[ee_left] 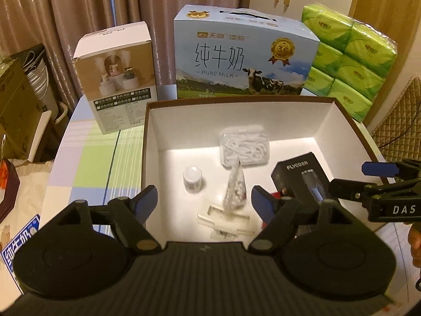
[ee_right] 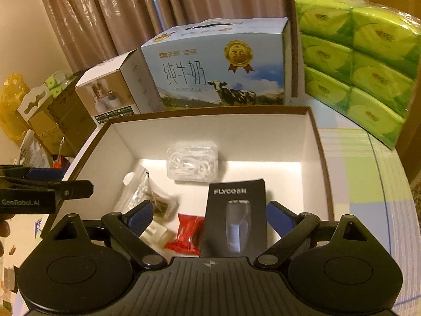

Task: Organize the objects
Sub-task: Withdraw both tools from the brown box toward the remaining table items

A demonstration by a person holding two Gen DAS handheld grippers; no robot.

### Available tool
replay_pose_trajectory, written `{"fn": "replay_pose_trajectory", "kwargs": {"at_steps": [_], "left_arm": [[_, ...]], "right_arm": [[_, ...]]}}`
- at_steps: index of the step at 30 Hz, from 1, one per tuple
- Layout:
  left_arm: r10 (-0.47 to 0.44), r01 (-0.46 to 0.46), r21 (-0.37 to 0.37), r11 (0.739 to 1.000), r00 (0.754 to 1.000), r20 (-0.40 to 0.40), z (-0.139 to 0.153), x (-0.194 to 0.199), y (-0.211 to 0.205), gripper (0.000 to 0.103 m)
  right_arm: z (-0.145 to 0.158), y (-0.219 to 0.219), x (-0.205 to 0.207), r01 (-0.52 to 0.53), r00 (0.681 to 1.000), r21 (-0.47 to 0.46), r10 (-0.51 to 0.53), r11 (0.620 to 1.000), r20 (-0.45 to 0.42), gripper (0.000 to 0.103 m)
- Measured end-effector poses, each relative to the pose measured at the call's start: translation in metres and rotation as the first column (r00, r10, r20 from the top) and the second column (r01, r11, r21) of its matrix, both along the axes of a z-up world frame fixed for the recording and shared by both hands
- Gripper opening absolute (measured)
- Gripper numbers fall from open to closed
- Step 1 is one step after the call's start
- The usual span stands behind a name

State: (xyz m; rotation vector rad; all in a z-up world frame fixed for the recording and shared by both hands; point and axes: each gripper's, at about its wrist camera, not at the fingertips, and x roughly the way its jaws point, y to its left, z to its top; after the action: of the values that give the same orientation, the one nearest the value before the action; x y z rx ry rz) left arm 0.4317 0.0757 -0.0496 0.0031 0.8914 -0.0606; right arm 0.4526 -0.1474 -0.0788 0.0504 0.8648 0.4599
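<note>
An open box (ee_left: 236,100) with a brown rim and white inside stands on the table. In it lie a clear case of floss picks (ee_left: 244,146), a small white jar (ee_left: 193,179), a clear bag (ee_left: 235,189), a black shaver box (ee_left: 302,181) and a red packet (ee_right: 188,233). My left gripper (ee_left: 204,200) hangs open above the box's near part, nothing between its fingers. My right gripper (ee_right: 210,212) is open too, its fingers either side of the shaver box (ee_right: 236,218), which lies on the floor of the open box (ee_right: 210,114); the pads do not press it. Each gripper appears in the other's view: the right gripper (ee_left: 360,178), the left gripper (ee_right: 63,179).
Behind the open box stand a blue milk carton (ee_left: 244,52), a white humidifier box (ee_left: 118,79) and a stack of green tissue packs (ee_left: 350,58). The table (ee_left: 92,163) has a checked cloth. Cardboard boxes (ee_right: 60,115) sit off its left side.
</note>
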Motion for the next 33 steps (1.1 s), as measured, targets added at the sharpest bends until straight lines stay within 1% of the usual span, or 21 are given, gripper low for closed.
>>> {"fn": "replay_pose_trajectory", "kwargs": {"at_steps": [10, 16, 23, 33], "left_arm": [[0.064, -0.065, -0.039, 0.997, 0.997, -0.031, 0.007, -0.043, 0.003, 0.075], [0.094, -0.096, -0.039, 0.995, 0.994, -0.053, 0.005, -0.07, 0.004, 0.075], [0.118, -0.122, -0.047, 0.991, 0.99, -0.079, 0.001, -0.098, 0.006, 0.075], [0.135, -0.141, -0.044, 0.989, 0.983, -0.121, -0.009, -0.139, 0.004, 0.075]], "right_arm": [[0.014, -0.016, -0.042, 0.021, 1.0, 0.025, -0.022, 0.999, 0.022, 0.09], [0.017, -0.019, -0.071, 0.01, 0.999, 0.016, -0.011, 1.0, 0.03, 0.09], [0.013, -0.025, -0.099, 0.013, 1.0, 0.037, -0.014, 0.999, 0.007, 0.09], [0.004, -0.027, -0.136, 0.005, 1.0, 0.026, -0.005, 1.0, -0.019, 0.09]]}}
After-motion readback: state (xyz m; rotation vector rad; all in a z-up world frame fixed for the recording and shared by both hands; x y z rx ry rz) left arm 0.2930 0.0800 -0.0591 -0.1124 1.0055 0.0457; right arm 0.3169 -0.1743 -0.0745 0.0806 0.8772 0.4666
